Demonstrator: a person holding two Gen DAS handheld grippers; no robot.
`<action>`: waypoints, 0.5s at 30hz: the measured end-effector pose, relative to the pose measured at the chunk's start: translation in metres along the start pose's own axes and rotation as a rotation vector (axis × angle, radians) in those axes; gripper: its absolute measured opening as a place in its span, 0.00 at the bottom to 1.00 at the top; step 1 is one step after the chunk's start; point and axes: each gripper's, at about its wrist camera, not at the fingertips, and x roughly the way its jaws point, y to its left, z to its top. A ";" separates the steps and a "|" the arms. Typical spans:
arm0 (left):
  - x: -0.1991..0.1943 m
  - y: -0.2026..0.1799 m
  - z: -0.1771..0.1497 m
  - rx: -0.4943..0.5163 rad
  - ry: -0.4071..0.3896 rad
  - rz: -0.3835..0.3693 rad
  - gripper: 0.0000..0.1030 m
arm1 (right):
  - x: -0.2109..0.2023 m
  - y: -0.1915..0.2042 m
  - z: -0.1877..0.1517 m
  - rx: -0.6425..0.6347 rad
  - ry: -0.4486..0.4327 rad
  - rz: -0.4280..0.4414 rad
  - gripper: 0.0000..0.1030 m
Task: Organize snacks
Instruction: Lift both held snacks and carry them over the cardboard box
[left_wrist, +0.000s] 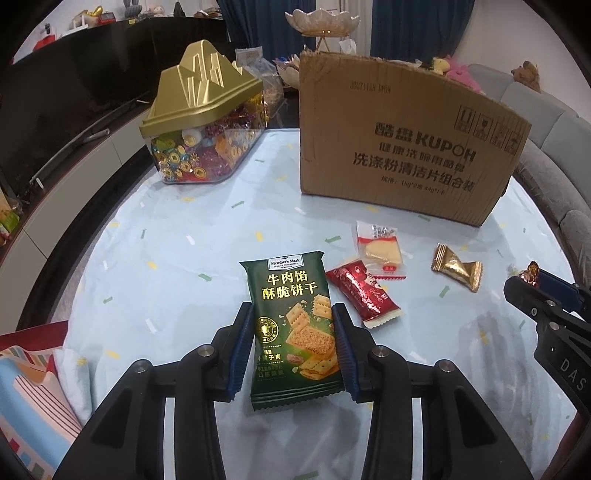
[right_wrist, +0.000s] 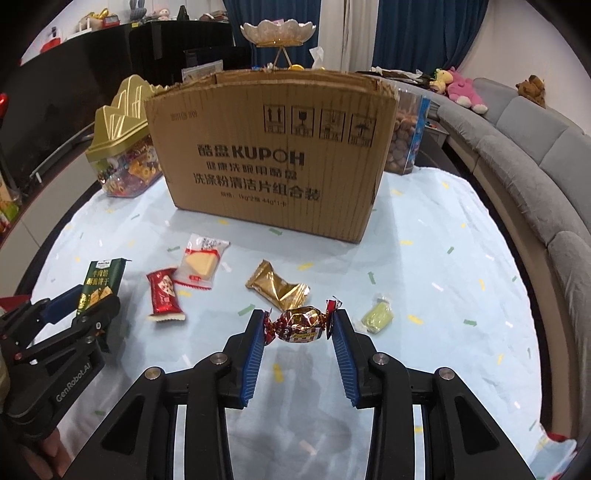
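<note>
My left gripper (left_wrist: 293, 317) is shut on a green cracker packet (left_wrist: 291, 314), held upright above the table; the same packet (right_wrist: 98, 286) shows in the right wrist view. My right gripper (right_wrist: 299, 325) is shut on a gold and red wrapped candy (right_wrist: 301, 323) by its twisted ends, lifted off the cloth. A brown cardboard box (right_wrist: 269, 155) stands open-topped at the back of the table. On the cloth lie a red packet (right_wrist: 164, 295), a white cake packet (right_wrist: 201, 267), a gold packet (right_wrist: 277, 286) and a small green sweet (right_wrist: 378, 317).
A clear candy tub with a gold lid (left_wrist: 203, 122) stands left of the box. A clear jar of nuts (right_wrist: 408, 136) sits behind the box's right side. A grey sofa (right_wrist: 535, 147) curves along the right. The table cloth (right_wrist: 443, 240) is light blue.
</note>
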 end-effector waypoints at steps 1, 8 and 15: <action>-0.002 0.000 0.001 0.001 -0.004 -0.002 0.40 | -0.002 0.000 0.001 0.000 -0.003 0.000 0.37; -0.019 -0.001 0.010 0.011 -0.031 -0.021 0.40 | -0.018 -0.002 0.009 0.003 -0.031 -0.003 0.37; -0.038 -0.002 0.024 0.030 -0.065 -0.031 0.40 | -0.034 -0.005 0.019 0.017 -0.060 -0.004 0.37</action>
